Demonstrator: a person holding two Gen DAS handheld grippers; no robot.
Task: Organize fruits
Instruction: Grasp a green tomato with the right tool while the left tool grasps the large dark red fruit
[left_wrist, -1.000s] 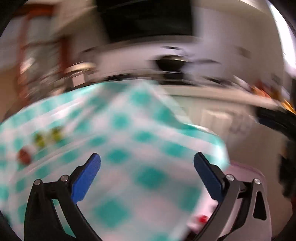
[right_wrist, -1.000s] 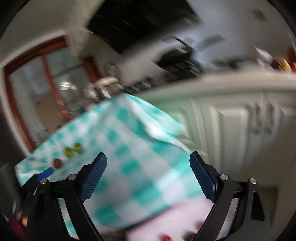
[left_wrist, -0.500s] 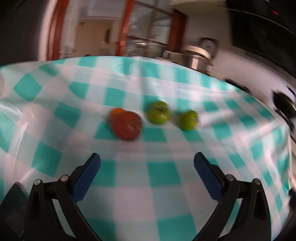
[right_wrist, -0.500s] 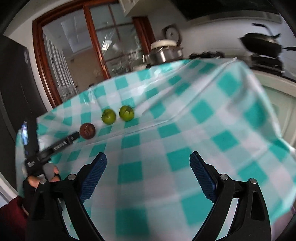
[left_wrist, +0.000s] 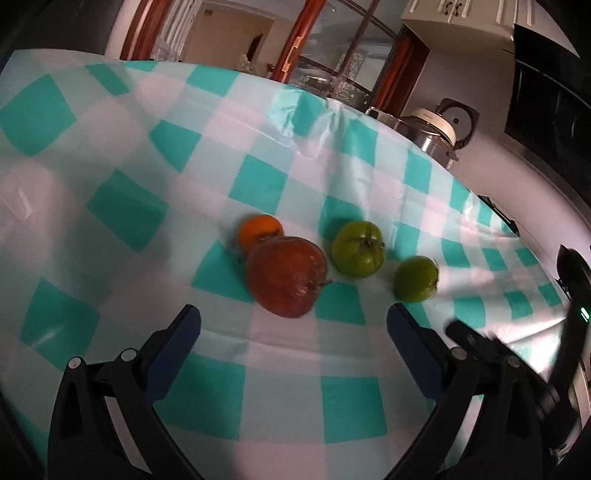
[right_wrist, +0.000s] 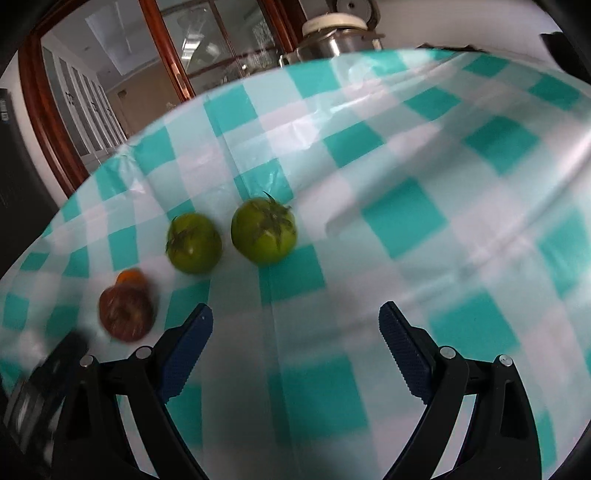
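Note:
Several fruits lie in a row on a teal-and-white checked tablecloth. A big red apple sits just ahead of my open, empty left gripper, with a small orange fruit touching it behind. Two green tomatoes lie to its right. In the right wrist view the same tomatoes lie ahead and left of my open, empty right gripper; the apple and orange fruit lie further left.
A steel pot with a white lid stands beyond the table's far edge, also in the right wrist view. A wood-framed glass door is behind. The right gripper's body shows at the left view's right edge.
Both grippers have come closer to the fruits and lower over the table; a second ago they pointed toward the kitchen counter. The fruits have not moved.

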